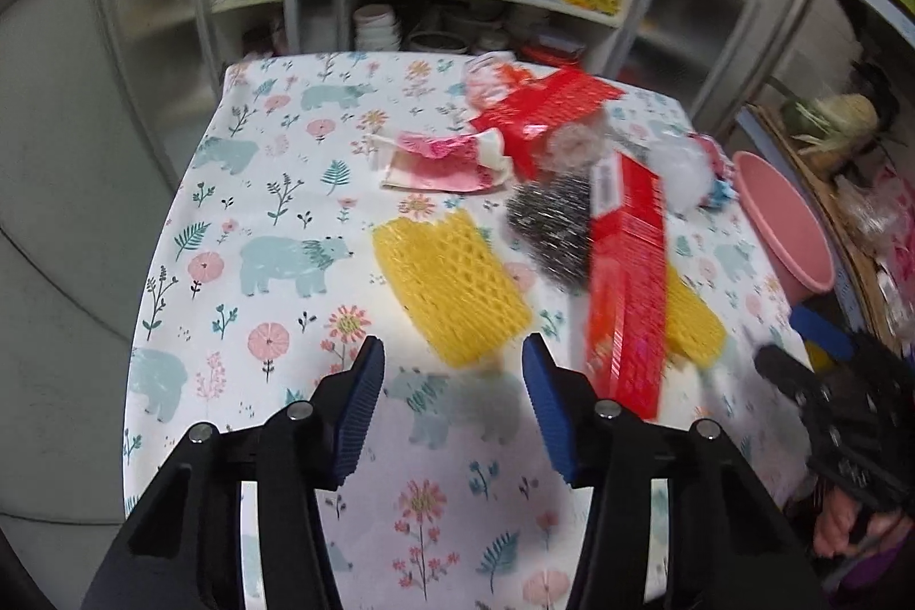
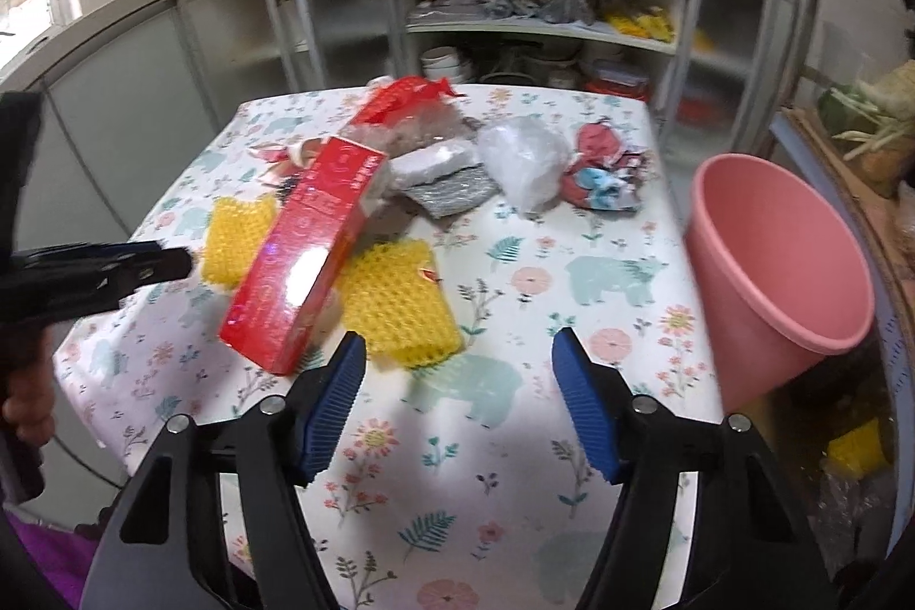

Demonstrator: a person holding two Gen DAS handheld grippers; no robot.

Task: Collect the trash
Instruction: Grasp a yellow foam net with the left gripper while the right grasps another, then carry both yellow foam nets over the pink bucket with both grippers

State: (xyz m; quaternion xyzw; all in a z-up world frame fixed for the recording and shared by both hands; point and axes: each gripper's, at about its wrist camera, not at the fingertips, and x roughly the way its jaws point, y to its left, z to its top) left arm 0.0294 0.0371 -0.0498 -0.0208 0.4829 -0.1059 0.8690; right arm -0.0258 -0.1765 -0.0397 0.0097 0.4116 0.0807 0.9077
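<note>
A long red box (image 1: 628,284) (image 2: 309,255) lies tilted over the trash on the table. Two yellow foam nets (image 1: 449,287) (image 2: 400,307) lie flat beside and under it. Behind are a silver scrubber pad (image 1: 549,227) (image 2: 452,184), a crumpled clear bag (image 2: 523,161), red wrappers (image 1: 543,107) and a pink wrapper (image 1: 440,158). A pink bin (image 2: 778,267) (image 1: 783,232) stands at the table's right edge. My left gripper (image 1: 452,410) is open and empty above the table, near the left net. My right gripper (image 2: 457,404) is open and empty, just right of the box.
The table carries a white cloth with bears and flowers (image 1: 269,267). Open white shelves with bowls and bags (image 1: 434,15) stand behind it. A cluttered counter with vegetables (image 2: 869,130) runs along the right. The left gripper shows side-on in the right wrist view (image 2: 103,272).
</note>
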